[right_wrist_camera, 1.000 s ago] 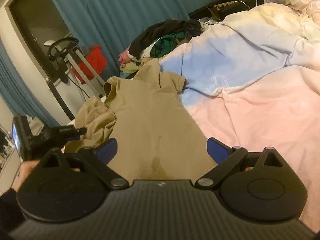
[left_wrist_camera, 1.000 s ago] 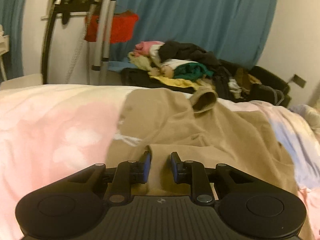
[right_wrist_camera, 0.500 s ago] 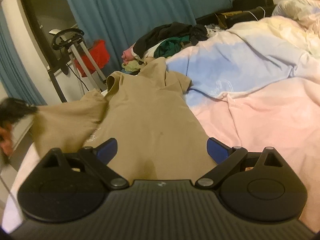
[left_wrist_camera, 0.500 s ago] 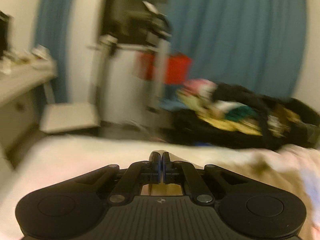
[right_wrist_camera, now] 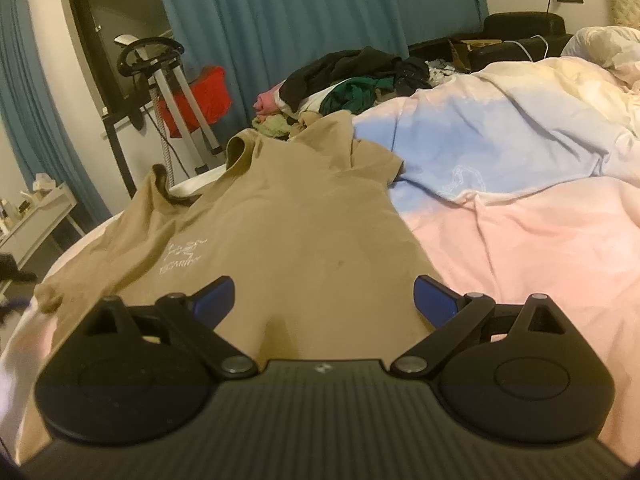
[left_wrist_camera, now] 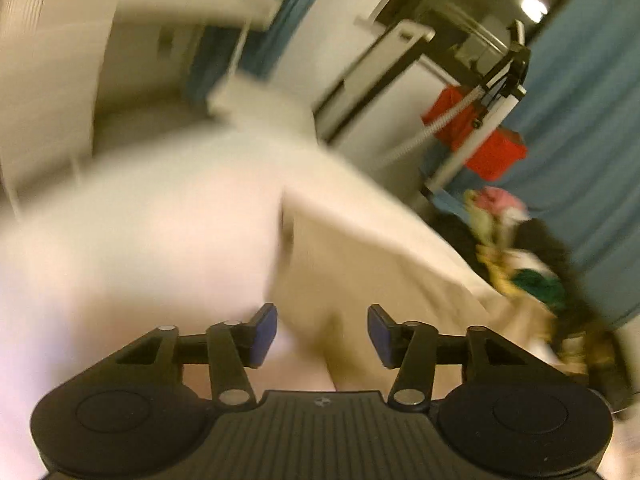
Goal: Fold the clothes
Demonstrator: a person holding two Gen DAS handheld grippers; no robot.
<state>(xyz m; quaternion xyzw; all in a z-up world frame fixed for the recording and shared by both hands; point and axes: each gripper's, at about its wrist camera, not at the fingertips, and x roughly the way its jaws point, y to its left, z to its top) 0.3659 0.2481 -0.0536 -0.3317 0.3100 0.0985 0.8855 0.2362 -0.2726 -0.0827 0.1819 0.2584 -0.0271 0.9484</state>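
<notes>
Step in hand, as judged: a tan T-shirt is being spread flat on the bed ahead of the first fold. It is best done by taking hem and sleeve edges only, drawing them taut, and smoothing the creased collar end before any fold is laid.

Items, left to right:

- Shelf with small bottles, at the far left beside the bed; clear of the work.
- Left gripper: jaws are opening and nothing is clamped between the blue pads; only blurred tan cloth is seen beyond them. This view is smeared throughout.
- Exercise machine, with a red cloth hung on it, against the teal curtain.
- The shirt: laid chest-up with a pale printed logo, collar toward the far edge, one sleeve bunched at the near left, the far sleeve rumpled against the pile.
- Right gripper: jaws are held wide apart, empty, over the lower part of the shirt.
- Pile of unfolded clothes, touching the far end of the shirt; judged the main obstruction to spreading it.
- Duvet in pink and blue, heavily ridged at the right; an uneven base for folding.
</notes>
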